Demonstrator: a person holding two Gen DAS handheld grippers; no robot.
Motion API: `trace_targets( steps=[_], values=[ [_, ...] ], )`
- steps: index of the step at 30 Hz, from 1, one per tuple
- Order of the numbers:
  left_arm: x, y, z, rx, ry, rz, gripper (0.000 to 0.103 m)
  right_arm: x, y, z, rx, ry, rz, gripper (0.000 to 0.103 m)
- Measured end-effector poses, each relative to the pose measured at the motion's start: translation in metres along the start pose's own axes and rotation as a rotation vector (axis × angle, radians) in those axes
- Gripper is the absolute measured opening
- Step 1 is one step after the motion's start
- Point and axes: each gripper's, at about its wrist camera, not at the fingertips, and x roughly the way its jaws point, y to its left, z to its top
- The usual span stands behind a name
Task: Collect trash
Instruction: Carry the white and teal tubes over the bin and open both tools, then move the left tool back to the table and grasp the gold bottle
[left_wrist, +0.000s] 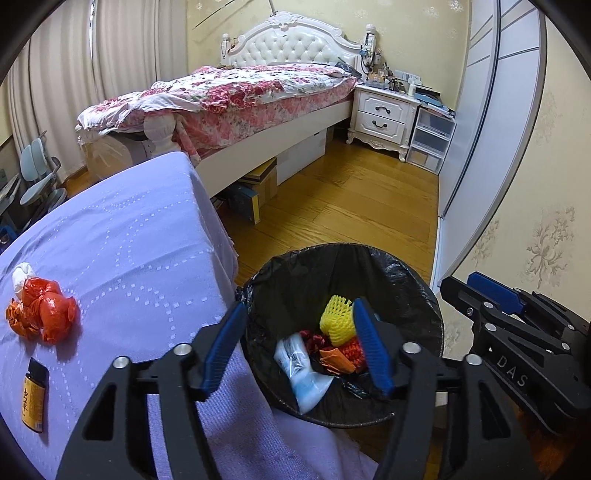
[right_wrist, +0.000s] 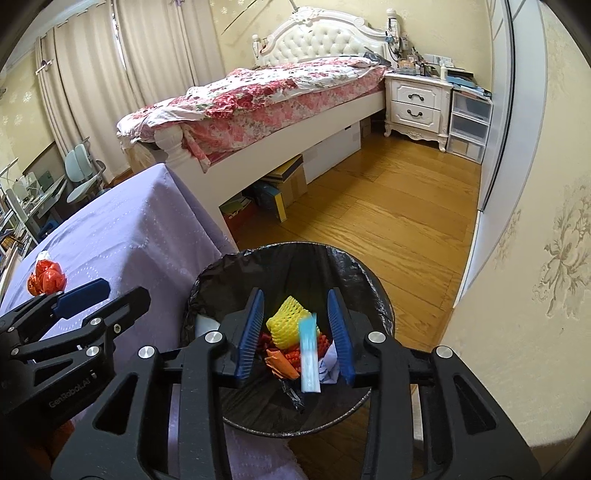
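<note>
A black-lined trash bin stands on the floor beside the purple-clothed table. My left gripper hangs open over the bin, with nothing between its pads. In the bin lie a yellow foam net, red and orange scraps and a pale blue plastic pack. My right gripper is open above the same bin; a blurred light blue packet is loose between its fingers, touching neither pad. On the table remain a red plastic bag wad, a white tissue and a small yellow bottle.
Behind the table stands a bed with a floral cover and cardboard boxes under it. A white nightstand and plastic drawers stand at the far wall. The wood floor runs past the bin to a wardrobe at the right.
</note>
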Motion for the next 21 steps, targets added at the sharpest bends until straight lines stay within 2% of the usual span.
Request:
trace_targets(
  steps=[4,10,21],
  values=[
    [-0.007,0.003,-0.001,-0.008,-0.016,0.015,0.073,-0.002,-0.001,0.001,0.007,-0.006,-0.010,0.043],
    [-0.019,0.015,-0.006,-0.021,-0.036,0.055,0.075,-0.007,0.003,0.001,0.002,-0.014,-0.006,0.054],
    [-0.046,0.062,-0.025,-0.091,-0.051,0.148,0.075,-0.013,0.039,-0.005,-0.047,0.004,0.059,0.057]
  ],
)
